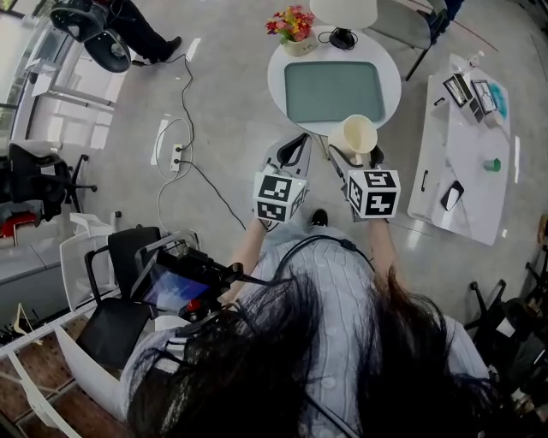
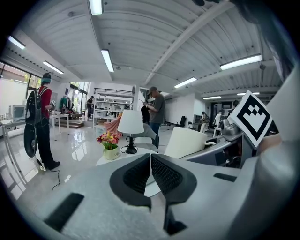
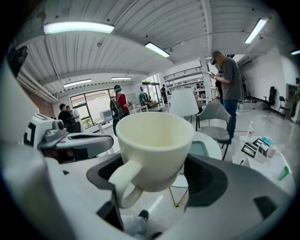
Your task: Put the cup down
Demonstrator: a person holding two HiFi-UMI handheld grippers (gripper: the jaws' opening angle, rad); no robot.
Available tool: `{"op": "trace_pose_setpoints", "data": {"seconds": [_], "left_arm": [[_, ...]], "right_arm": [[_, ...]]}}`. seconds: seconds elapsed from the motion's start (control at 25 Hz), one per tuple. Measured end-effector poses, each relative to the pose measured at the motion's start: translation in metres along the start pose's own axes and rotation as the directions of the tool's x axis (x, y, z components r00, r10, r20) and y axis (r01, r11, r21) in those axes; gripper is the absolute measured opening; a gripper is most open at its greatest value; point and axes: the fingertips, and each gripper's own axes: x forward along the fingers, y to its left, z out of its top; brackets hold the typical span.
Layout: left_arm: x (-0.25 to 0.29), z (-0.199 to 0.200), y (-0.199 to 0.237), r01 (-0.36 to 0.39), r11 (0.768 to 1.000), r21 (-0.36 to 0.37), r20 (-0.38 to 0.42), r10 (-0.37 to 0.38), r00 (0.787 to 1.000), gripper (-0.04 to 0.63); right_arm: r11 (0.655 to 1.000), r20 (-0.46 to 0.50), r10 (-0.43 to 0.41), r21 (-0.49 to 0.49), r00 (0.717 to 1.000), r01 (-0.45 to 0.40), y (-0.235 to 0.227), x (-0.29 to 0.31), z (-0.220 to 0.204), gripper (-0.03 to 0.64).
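Observation:
A cream cup [image 3: 152, 152] with a handle sits between the jaws of my right gripper [image 3: 154, 180], which is shut on it. In the head view the cup [image 1: 357, 136] is held upright in the air at the near edge of a round white table [image 1: 282, 64], with the right gripper [image 1: 358, 158] under it. My left gripper [image 1: 295, 154] hangs beside it to the left, and its jaws meet with nothing between them. From the left gripper [image 2: 150, 174] the cup [image 2: 190, 142] shows to the right. A grey-green tray [image 1: 332, 91] lies on the table.
A pot of flowers [image 1: 293, 27] and a lamp [image 1: 342, 12] stand at the table's far side. A long white table [image 1: 467, 162] with small items is to the right. Cables and a power strip [image 1: 177, 156] lie on the floor. People stand in the room.

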Motion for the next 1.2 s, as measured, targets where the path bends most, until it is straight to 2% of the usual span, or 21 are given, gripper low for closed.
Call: {"op": "trace_pose_setpoints", "data": {"seconds": [0.32,0.6,0.8,1.2], "left_arm": [[0.036,0.004,0.023,0.053,0.998,0.020,-0.017,-0.053,0.998,0.018],[0.085,0.016,0.058,0.119,0.992,0.031,-0.037,-0.118,0.992,0.018],[0.119,0.015,0.079,0.161,0.986,0.035,-0.071,-0.159,0.985,0.018],[0.170,0.000,0.098,0.243,0.969,0.045,-0.143,-0.235,0.961,0.018]], "right_arm": [[0.998,0.003,-0.046,0.044,0.999,0.046,-0.015,0.029,0.012,0.383],[0.987,-0.006,-0.129,0.094,0.992,0.129,-0.041,0.070,0.021,0.383],[0.974,-0.009,-0.171,0.149,0.985,0.170,-0.062,0.100,0.028,0.383],[0.951,-0.067,-0.252,0.170,0.965,0.260,-0.099,0.143,0.024,0.383]]}}
